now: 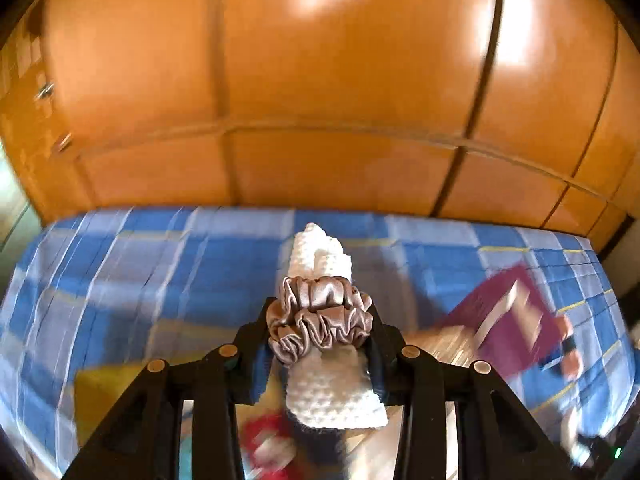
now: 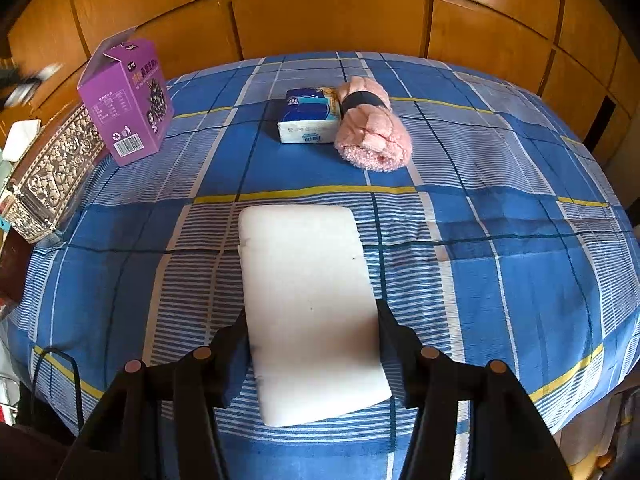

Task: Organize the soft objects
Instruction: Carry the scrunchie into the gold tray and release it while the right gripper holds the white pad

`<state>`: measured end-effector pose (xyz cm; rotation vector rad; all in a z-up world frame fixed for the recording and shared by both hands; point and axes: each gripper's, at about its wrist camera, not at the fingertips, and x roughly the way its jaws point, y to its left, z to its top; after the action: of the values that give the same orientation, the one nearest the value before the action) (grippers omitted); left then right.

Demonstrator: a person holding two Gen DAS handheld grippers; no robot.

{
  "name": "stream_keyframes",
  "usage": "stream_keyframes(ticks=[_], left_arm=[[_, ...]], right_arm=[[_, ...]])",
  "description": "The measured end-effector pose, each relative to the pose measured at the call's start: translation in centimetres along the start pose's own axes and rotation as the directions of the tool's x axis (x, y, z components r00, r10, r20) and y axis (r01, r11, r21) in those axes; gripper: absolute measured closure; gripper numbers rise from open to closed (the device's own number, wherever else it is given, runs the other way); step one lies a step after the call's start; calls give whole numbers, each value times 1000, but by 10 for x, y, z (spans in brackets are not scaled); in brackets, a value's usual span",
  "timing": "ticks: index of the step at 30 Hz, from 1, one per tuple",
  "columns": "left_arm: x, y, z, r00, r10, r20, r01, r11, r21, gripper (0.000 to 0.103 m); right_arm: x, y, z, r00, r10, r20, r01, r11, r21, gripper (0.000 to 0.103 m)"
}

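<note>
My left gripper [image 1: 320, 312] is lifted above the bed and shut on a rolled white knitted towel [image 1: 320, 252] that has a taupe satin scrunchie [image 1: 320, 320] wrapped round its middle. The roll stands upright between the black fingers, and the view around it is blurred. In the right wrist view a white foam block [image 2: 308, 300] lies flat on the blue checked bedspread [image 2: 520, 240]. My right gripper [image 2: 312, 316] straddles the block's near half, one finger close along each long side. The block's edges run straight, with no squeeze showing.
A purple carton [image 2: 128, 104] stands at the back left beside an ornate silver box [image 2: 52, 176]. A blue tissue pack [image 2: 308, 116] and a pink fluffy roll with a black band [image 2: 372, 132] lie at the back. Wooden wardrobe doors [image 2: 328, 16] rise behind the bed.
</note>
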<state>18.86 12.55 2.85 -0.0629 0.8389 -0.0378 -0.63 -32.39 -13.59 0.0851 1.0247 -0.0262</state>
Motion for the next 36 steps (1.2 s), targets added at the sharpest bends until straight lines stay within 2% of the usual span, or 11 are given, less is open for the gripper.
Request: stream_keyframes(ticks=[5,8,11,15,24,32,36], left_arm=[[-37,59,-75,999,33,4,-33,992,-124,63],[-60,88,-118,998,62,4,-60,975,-213,63],[-74,105,-160,996,91,-15,-91,958,-271,63],[-78,114,-193,992,124,-26,-126,941,-314,63],[-55,140,-212,971,222,-92,-240,910,-337,59],[-57,137,-213,963,264,-50,-266,911,-316,43],[-65,134,-210,964,267,-14,-258,915,-308,40]], right_arm=[[1,2,0,1000,-16,3,16,1000,-8,46],[1,4,-1,1000,-27,12,27,1000,-12,46],[1,6,-2,999,-40,21,41,999,-13,46],[1,9,-2,998,-61,30,62,998,-15,46],[2,13,-1,994,-106,21,106,994,-2,47],[3,16,1,990,-138,-1,138,990,13,47],[4,17,2,989,-145,-5,145,989,15,47]])
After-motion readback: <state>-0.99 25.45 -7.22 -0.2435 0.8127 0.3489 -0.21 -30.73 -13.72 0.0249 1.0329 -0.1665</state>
